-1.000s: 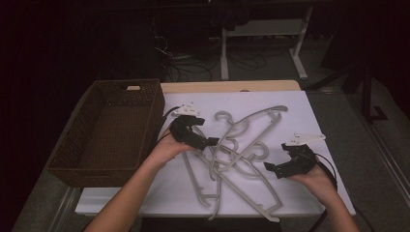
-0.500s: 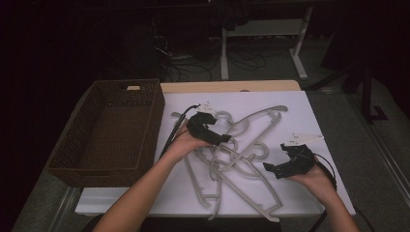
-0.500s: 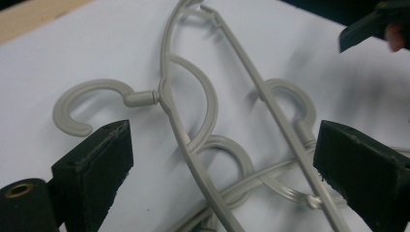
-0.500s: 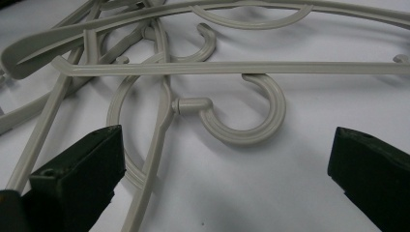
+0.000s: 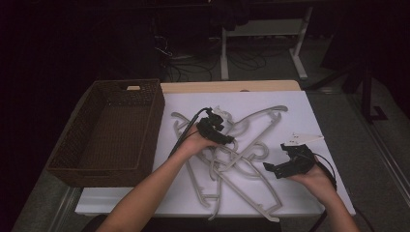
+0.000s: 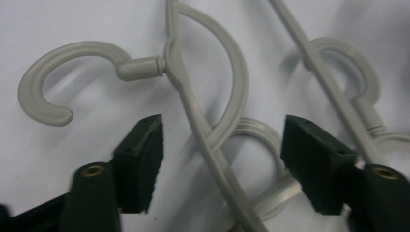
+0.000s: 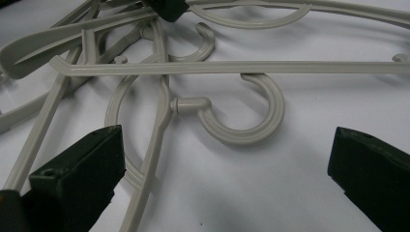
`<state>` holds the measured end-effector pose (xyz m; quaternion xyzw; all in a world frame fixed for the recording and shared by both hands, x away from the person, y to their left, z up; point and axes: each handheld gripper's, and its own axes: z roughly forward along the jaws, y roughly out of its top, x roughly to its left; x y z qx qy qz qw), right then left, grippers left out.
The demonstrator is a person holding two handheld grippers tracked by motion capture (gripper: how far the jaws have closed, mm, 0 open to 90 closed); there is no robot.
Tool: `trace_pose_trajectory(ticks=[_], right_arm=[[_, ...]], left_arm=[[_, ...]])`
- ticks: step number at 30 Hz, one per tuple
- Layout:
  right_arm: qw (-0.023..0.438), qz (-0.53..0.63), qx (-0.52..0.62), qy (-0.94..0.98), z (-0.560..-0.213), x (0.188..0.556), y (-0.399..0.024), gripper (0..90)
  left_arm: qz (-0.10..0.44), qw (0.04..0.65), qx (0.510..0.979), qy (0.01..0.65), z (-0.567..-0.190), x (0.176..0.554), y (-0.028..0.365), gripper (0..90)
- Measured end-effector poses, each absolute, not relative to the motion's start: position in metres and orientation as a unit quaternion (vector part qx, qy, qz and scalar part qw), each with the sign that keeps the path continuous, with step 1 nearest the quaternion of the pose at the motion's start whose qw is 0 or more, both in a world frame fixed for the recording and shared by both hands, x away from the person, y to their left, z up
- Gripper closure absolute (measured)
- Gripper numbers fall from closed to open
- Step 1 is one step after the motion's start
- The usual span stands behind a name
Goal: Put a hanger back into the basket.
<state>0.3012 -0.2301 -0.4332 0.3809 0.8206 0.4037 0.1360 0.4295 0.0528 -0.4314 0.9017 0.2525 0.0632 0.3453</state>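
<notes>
The left gripper (image 5: 223,137) has its jaws partly apart and has just been closing them. A grey hanger's arm (image 6: 203,130) runs between the pads (image 6: 142,162), which do not press it yet. It lies in the pile of hangers (image 5: 237,164) on the white table top (image 5: 319,116), right of the brown basket (image 5: 87,159). Squeeze just below the hook (image 6: 53,79), then lift slowly, since the hangers look tangled. The right gripper (image 5: 285,166) waits with jaws wide apart, holding nothing. I can read no writing anywhere.
</notes>
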Motion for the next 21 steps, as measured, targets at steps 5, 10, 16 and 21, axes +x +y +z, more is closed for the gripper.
trace_pose_trajectory(ticks=[5,10,16,21], right_arm=[[0.137,0.400,0.380,0.823,-0.434,0.302,-0.230,0.0],[0.137,0.397,0.379,0.824,-0.435,0.302,-0.228,0.0],[0.139,0.395,0.377,0.826,-0.435,0.302,-0.228,0.0],[0.139,0.393,0.376,0.827,-0.435,0.302,-0.228,0.0]], left_arm=[[0.061,0.321,0.909,0.259,-0.438,0.430,0.050,46.2],[0.058,0.307,0.911,0.268,-0.441,0.431,0.049,55.8],[0.051,0.301,0.911,0.279,-0.444,0.432,0.047,63.5],[0.046,0.299,0.906,0.296,-0.444,0.432,0.044,70.4]])
